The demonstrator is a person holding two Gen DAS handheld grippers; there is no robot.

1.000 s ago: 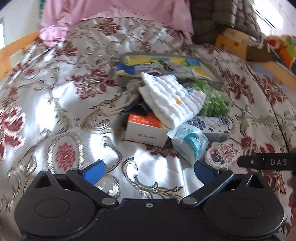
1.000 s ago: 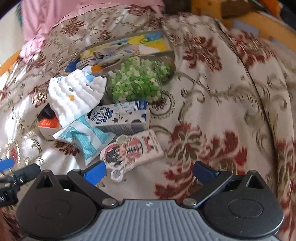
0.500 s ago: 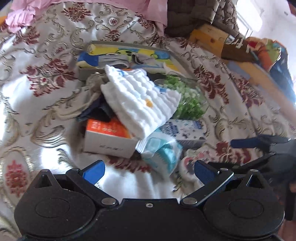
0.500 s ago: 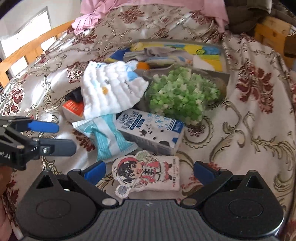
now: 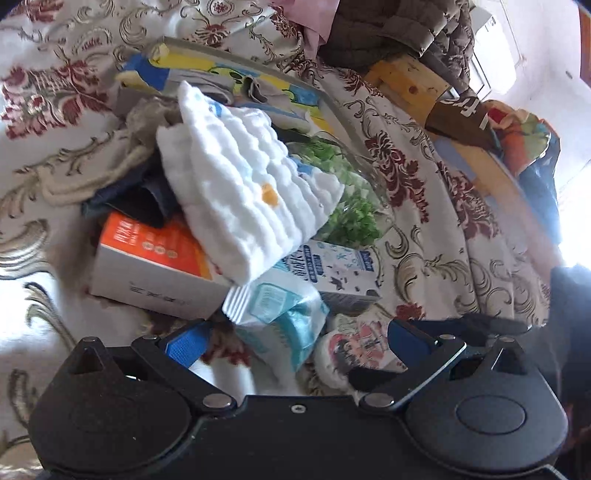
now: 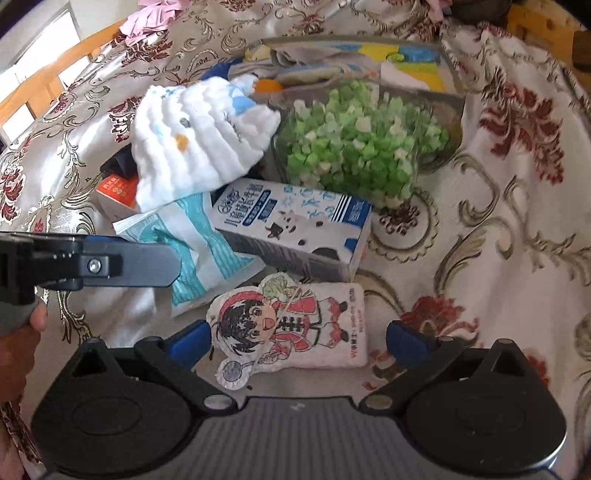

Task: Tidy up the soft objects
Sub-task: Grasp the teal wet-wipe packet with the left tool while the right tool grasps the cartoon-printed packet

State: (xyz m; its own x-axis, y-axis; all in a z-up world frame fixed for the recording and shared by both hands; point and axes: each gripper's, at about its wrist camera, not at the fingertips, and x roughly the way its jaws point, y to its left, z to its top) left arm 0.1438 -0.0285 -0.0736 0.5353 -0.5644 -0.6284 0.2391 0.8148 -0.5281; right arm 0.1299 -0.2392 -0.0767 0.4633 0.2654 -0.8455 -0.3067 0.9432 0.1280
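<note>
A pile of things lies on a floral bedspread (image 5: 424, 236). A white quilted cloth (image 5: 243, 192) (image 6: 199, 140) is draped over an orange-and-white box (image 5: 155, 266) and a teal-and-white soft packet (image 5: 280, 325) (image 6: 199, 243). A cartoon-printed soft pouch (image 6: 295, 328) (image 5: 351, 350) lies nearest. My left gripper (image 5: 295, 338) is open, with the teal packet between its fingers. My right gripper (image 6: 295, 339) is open and straddles the cartoon pouch. Neither holds anything.
A milk carton (image 6: 295, 225) and a clear bag of green pieces (image 6: 362, 144) sit behind the pouch. A colourful shallow box (image 5: 236, 85) lies at the back. Wooden bed rails (image 6: 48, 85) run along the left, and a dark jacket (image 5: 388, 33) lies far back.
Both grippers have moved in close to the pile. The left one now reaches the teal packet, and the right one reaches the cartoon pouch. Both stayed open.
</note>
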